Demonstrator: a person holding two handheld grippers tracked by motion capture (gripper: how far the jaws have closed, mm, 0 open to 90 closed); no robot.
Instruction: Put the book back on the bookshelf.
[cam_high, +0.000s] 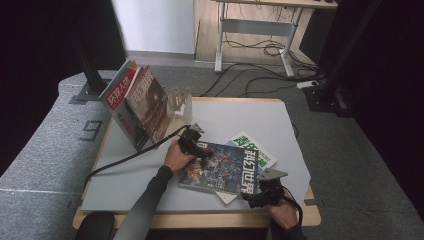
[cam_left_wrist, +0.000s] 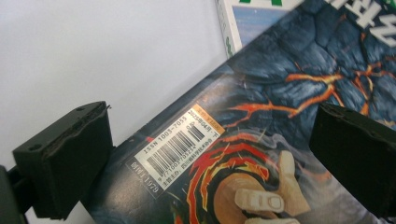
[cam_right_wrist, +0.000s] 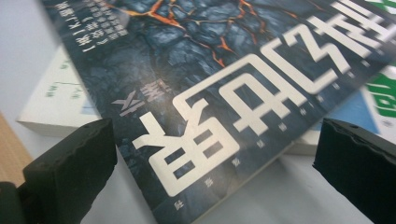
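- The left gripper (cam_high: 192, 141) sits at the far left corner of the dark magazine (cam_high: 222, 167), held in the person's left hand (cam_high: 176, 156).
- Its jaws stand wide apart and hold nothing; in the left gripper view the magazine's barcode (cam_left_wrist: 180, 149) corner lies between the two fingers (cam_left_wrist: 70, 163), below them.
- The magazine's edge runs just beside the left finger there, and whether they touch cannot be told; the right finger hangs over the cover's lava pattern.
- The right gripper (cam_high: 262, 192) is at the near right corner of the same magazine, with the right hand (cam_high: 282, 212) behind it.
- Its jaws are also wide open and empty; in the right gripper view the corner with the big white title letters (cam_right_wrist: 224, 121) points in between the fingers (cam_right_wrist: 74, 163).
- That corner looks raised a little off the grey mat (cam_high: 125, 180), though neither finger is seen touching it.
- The dark magazine lies tilted on top of a green-and-white magazine (cam_high: 252, 147), whose edges show beyond both fingers of the right gripper.
- Past the left gripper's fingers, farther off, two magazines (cam_high: 137, 102) lean upright against a clear stand (cam_high: 181, 102).
- The mat covers a wooden table (cam_high: 200, 220).
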